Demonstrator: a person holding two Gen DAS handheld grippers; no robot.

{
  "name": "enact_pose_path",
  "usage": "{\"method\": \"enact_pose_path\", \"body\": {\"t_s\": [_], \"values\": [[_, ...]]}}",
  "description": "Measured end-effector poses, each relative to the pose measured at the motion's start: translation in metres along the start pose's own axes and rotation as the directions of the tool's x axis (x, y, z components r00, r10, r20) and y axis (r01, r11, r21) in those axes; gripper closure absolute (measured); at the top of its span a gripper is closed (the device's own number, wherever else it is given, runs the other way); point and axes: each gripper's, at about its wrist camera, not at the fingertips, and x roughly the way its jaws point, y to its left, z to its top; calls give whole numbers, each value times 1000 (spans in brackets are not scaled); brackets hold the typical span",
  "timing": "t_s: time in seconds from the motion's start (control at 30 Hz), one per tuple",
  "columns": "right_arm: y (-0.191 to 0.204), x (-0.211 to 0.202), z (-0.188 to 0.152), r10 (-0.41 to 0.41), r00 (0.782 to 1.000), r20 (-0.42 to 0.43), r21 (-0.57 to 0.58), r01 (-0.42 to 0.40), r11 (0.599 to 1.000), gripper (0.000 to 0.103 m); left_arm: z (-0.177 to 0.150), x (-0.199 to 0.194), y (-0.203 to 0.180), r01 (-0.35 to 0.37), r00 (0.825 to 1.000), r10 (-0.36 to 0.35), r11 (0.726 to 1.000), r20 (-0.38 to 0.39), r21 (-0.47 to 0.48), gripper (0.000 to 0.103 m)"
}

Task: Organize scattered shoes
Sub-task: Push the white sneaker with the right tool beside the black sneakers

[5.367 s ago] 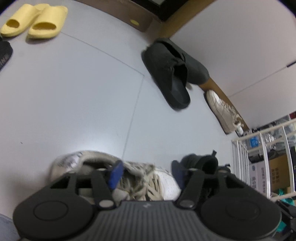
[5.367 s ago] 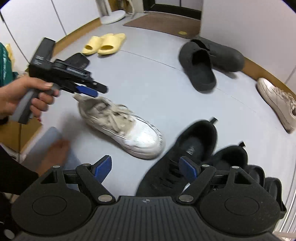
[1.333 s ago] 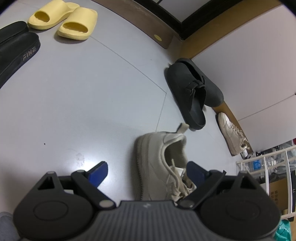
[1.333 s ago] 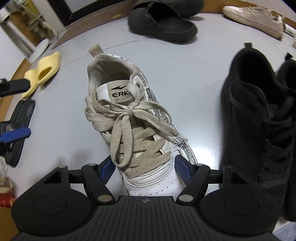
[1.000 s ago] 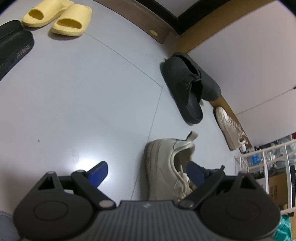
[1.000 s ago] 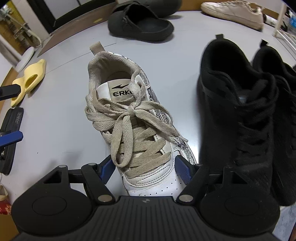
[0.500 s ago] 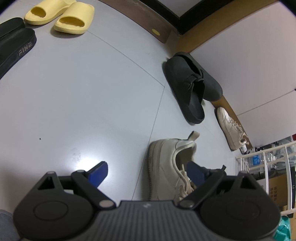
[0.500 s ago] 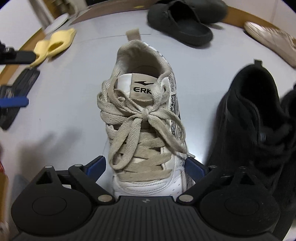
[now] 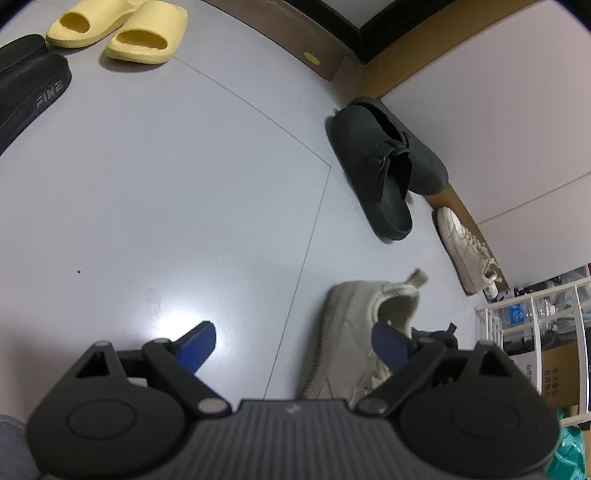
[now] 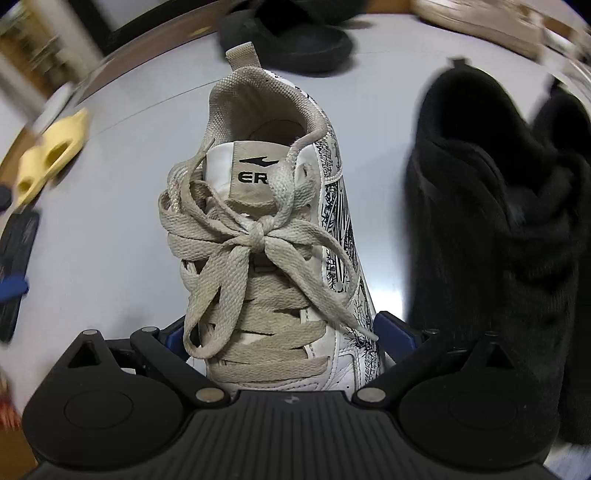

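A white and beige laced sneaker (image 10: 273, 236) stands on the grey floor, heel away from me, right beside a pair of black sneakers (image 10: 498, 221). My right gripper (image 10: 282, 332) straddles its toe end. Its jaws are opening, and the blue pads sit just off the shoe's sides. In the left wrist view the same sneaker (image 9: 354, 332) lies at the lower right, partly behind the right finger. My left gripper (image 9: 293, 345) hangs open over bare floor with nothing between its fingers.
Black clogs (image 9: 384, 166) lie near the wall corner, with a lone white sneaker (image 9: 465, 251) along the skirting. Yellow slides (image 9: 118, 33) and black slides (image 9: 29, 92) sit at the far left. A white wire rack (image 9: 535, 332) stands at the right.
The right gripper's jaws have spread away from the laced sneaker's sides, and that gripper has come lower and closer over it. The left gripper has stayed put.
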Motion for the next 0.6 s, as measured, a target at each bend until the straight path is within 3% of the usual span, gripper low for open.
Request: {"method": "enact_pose_path", "body": {"t_s": [0.3, 0.6], "values": [[3, -2, 1, -62, 998, 30, 10, 62, 998, 7, 1, 1, 0, -6, 1000, 6, 1000, 2, -5, 10], [7, 1, 7, -49, 999, 0, -3, 49, 999, 6, -1, 6, -5, 1, 1000, 0, 1000, -13, 15, 10]]}}
